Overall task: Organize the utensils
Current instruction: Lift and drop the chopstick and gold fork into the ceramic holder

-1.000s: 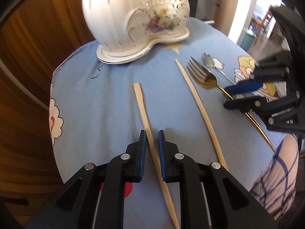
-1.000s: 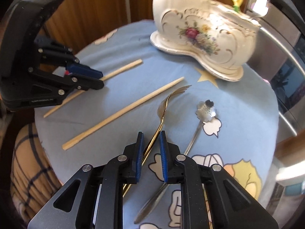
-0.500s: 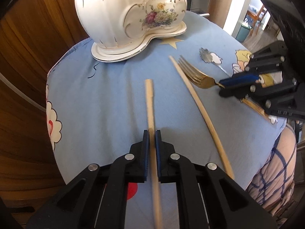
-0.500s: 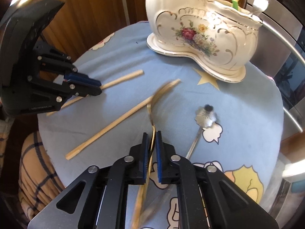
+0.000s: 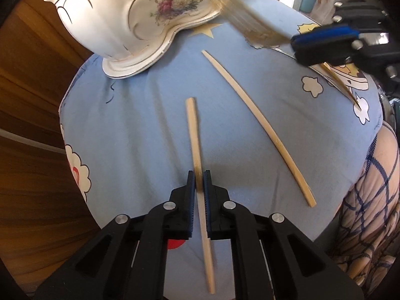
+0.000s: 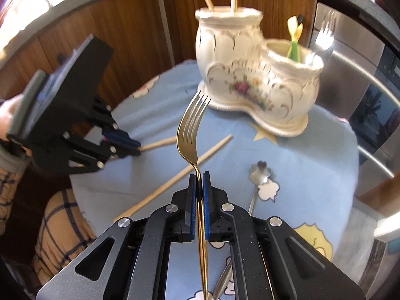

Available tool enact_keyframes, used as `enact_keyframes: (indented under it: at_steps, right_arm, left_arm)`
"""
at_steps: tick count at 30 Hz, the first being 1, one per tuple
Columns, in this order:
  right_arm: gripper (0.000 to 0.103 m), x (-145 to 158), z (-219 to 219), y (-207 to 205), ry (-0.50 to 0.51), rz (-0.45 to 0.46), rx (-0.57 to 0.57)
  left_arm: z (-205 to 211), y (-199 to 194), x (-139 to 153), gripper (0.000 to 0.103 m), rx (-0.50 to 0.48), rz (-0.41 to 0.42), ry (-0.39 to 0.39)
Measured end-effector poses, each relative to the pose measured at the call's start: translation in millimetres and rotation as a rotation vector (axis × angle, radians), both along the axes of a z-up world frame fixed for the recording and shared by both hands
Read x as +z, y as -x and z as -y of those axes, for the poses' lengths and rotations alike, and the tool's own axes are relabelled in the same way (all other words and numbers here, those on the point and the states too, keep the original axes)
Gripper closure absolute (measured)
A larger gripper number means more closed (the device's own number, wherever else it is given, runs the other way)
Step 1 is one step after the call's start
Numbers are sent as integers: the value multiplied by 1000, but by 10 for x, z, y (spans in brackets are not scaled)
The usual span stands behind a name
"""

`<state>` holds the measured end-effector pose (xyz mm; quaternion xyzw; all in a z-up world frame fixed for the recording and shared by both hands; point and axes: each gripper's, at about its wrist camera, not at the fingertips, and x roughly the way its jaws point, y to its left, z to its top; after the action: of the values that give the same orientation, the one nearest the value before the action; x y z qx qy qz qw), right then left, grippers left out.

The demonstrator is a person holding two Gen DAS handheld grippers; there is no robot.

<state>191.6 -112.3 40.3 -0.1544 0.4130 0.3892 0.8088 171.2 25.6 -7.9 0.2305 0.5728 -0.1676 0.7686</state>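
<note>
A gold fork [image 6: 191,127] is clamped in the right gripper [image 6: 199,182], tines raised toward the holder [image 6: 252,80] ahead, while a chopstick [image 5: 196,150] is pinched in the left gripper [image 5: 199,183], a second chopstick [image 5: 255,122] lying to its right.

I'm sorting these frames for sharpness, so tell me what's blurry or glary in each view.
Left wrist view: the gold fork held by the right hand-held gripper is smeared; the chopstick ahead stays crisp. Right wrist view: the left hand-held gripper is slightly blurred, and the steel appliance shows glare.
</note>
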Motion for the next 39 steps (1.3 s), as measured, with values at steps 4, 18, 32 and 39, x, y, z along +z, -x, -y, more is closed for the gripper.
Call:
enact_keyframes:
  at_steps: [4, 18, 32, 39]
  right_arm:
    - [97, 109, 98, 24, -52, 21, -10]
    - [97, 401, 523, 126, -304, 102, -101]
    - [97, 595, 683, 72, -467, 178, -163]
    - [97, 830, 581, 3, -525, 260, -168]
  left_arm:
    - [-19, 35, 24, 97, 26, 41, 41]
    - [-310, 271, 951, 97, 204, 560, 439]
    - [-290, 258, 1243, 97, 247, 874, 686]
    - [-378, 79, 1357, 97, 291, 953, 770]
